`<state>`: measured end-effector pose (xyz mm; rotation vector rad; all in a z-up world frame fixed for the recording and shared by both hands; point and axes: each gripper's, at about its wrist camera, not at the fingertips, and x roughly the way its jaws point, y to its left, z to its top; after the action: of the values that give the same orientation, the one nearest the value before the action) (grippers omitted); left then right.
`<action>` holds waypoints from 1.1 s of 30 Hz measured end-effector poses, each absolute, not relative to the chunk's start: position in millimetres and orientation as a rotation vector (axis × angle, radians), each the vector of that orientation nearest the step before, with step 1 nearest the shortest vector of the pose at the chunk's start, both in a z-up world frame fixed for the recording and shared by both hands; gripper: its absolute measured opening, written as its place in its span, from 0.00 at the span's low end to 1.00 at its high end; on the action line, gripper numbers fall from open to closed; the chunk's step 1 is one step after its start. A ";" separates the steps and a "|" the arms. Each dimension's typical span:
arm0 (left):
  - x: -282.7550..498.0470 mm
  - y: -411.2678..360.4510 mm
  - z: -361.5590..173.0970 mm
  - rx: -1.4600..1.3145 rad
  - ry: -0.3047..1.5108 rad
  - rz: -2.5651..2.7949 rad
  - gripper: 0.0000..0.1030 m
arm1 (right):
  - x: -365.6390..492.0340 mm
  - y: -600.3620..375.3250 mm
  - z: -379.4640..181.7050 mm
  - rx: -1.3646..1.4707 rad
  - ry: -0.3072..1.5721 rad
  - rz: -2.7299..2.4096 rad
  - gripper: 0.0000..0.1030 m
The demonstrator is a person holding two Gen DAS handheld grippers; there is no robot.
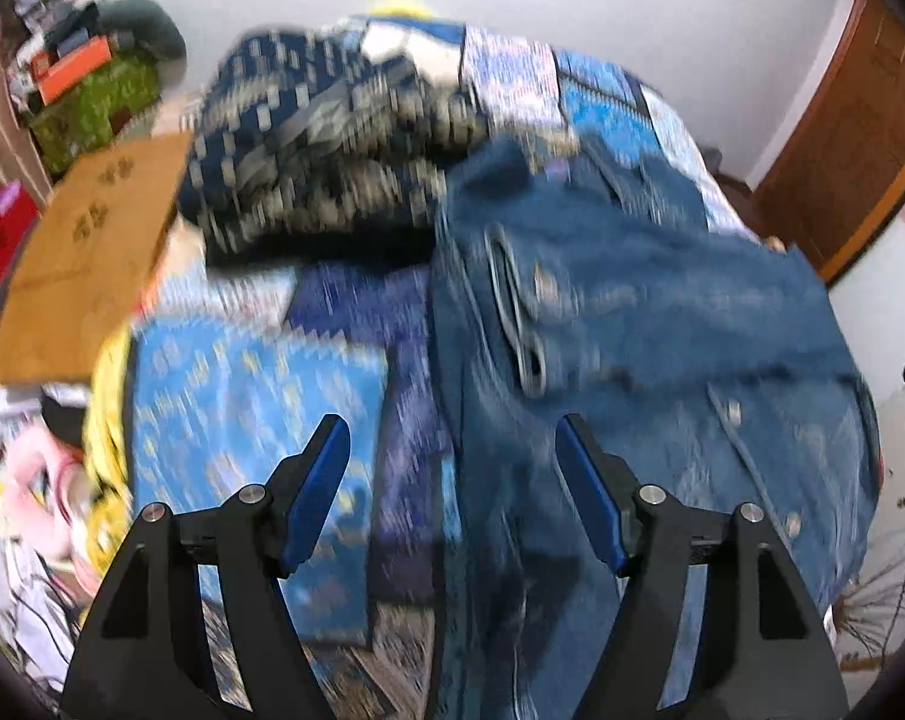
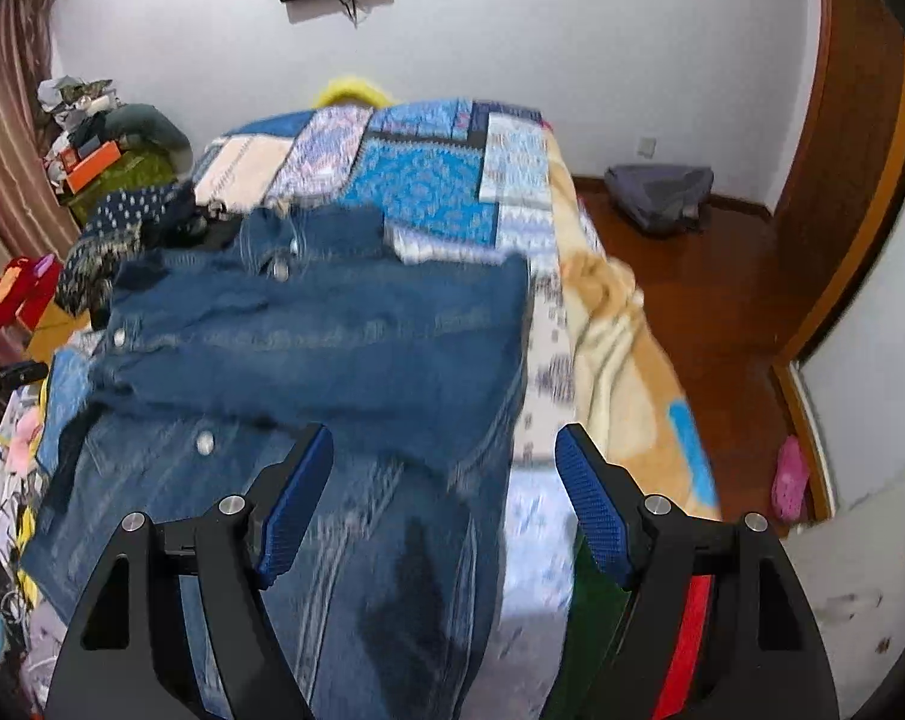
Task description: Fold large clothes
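Note:
A large blue denim jacket [image 1: 662, 348] lies spread on a bed with a blue patchwork quilt [image 1: 242, 384]; it also shows in the right wrist view [image 2: 332, 336] with metal buttons and a sleeve folded across it. My left gripper [image 1: 452, 450] is open and empty, hovering above the jacket's left edge and the quilt. My right gripper [image 2: 446, 462] is open and empty, hovering above the jacket's lower right part near the bed's edge. Both views are motion-blurred.
A dark patterned garment [image 1: 308, 150] is heaped at the bed's far left, also in the right wrist view [image 2: 122, 228]. A brown cardboard sheet [image 1: 86, 252] lies left of the bed. Cluttered boxes [image 2: 92, 156] stand at the left. Wooden floor with a grey bag [image 2: 662, 192] lies right.

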<state>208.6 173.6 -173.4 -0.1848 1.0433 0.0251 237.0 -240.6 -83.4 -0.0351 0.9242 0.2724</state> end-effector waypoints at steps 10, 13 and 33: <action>170.6 162.9 -240.6 -0.307 1.206 -0.014 0.68 | 201.7 -255.2 -143.8 0.105 1.097 0.244 0.71; 160.5 162.2 -253.1 -0.363 1.229 -0.017 0.68 | 195.0 -262.7 -153.3 0.173 1.124 0.242 0.71; 135.8 134.6 -223.0 -0.409 1.151 -0.261 0.08 | 173.0 -253.2 -145.8 0.338 1.075 0.371 0.09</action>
<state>135.8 134.6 -223.0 -0.4087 1.1511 -0.2612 173.0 -253.2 -145.8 0.3377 1.0748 0.3714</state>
